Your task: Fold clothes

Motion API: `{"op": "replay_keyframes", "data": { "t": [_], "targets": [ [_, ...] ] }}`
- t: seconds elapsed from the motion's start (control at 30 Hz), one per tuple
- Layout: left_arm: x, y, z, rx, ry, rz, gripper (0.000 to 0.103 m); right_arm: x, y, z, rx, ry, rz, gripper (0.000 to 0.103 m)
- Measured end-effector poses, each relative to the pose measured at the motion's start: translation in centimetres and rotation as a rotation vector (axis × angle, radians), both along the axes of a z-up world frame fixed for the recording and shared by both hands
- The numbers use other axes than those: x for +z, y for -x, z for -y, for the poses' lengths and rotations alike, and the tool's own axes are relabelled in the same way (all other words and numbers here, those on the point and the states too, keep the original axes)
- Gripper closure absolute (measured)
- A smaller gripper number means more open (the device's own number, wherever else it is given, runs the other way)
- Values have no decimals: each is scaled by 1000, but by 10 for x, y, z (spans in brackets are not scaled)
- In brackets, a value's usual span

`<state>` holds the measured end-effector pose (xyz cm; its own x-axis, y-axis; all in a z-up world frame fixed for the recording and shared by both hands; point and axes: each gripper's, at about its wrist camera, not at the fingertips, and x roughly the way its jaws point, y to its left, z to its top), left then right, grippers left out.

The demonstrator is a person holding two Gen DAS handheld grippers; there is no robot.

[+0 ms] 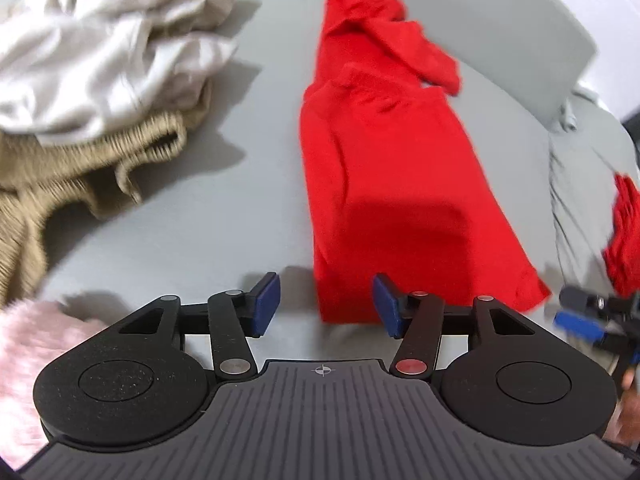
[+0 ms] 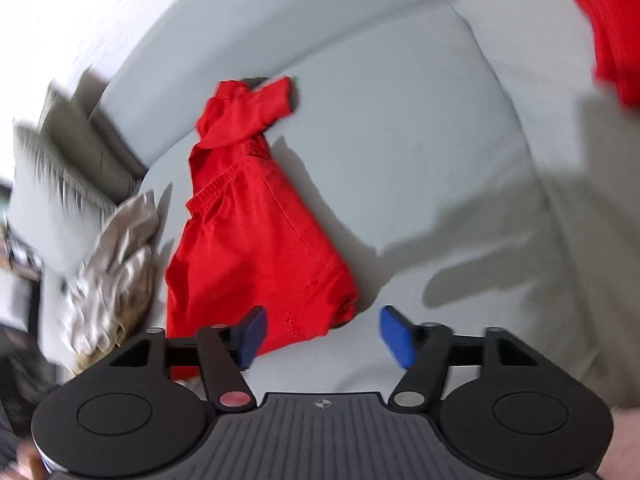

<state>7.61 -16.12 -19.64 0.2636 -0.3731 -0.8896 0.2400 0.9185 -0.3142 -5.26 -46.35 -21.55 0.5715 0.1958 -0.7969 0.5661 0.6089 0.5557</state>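
A red garment [image 1: 384,152] lies lengthwise on the grey sofa seat [image 1: 248,176], folded into a long strip with a sleeve bunched at its far end. My left gripper [image 1: 326,306] is open just above its near hem, holding nothing. In the right wrist view the same red garment [image 2: 256,240] lies left of centre. My right gripper [image 2: 322,336] is open over its near right corner, with nothing between its blue pads [image 2: 396,334]. The right gripper [image 1: 592,320] also shows at the right edge of the left wrist view.
A heap of white and beige clothes [image 1: 104,64] with a tan knit [image 1: 80,168] lies on the left, and something pink and fluffy [image 1: 24,368] is at the lower left. Another red cloth [image 1: 624,236] sits at the far right, also red cloth [image 2: 608,20] top right. Sofa backrest [image 2: 240,32] behind.
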Motion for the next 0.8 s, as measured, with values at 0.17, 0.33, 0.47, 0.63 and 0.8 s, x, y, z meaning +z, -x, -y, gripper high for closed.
{"op": "replay_keyframes", "data": {
  "t": [0.17,0.33,0.47,0.63,0.8],
  "targets": [
    [-9,-5,17,-54,-21,29,48,-13,-14,0,-17,-34,-2,41],
    [-18,-11,32,-149,-47,61,78,-13,-27,-9,33,33,-7,89],
    [-6,-10,37,-207,-87,72,92,-12,-36,-17,73,85,-12,95],
    [19,7,27,-256,-111,68,92,11,-10,-36,123,121,-36,95],
    [29,43,3,-257,-96,16,92,35,16,-55,173,157,-59,95]
  ]
}}
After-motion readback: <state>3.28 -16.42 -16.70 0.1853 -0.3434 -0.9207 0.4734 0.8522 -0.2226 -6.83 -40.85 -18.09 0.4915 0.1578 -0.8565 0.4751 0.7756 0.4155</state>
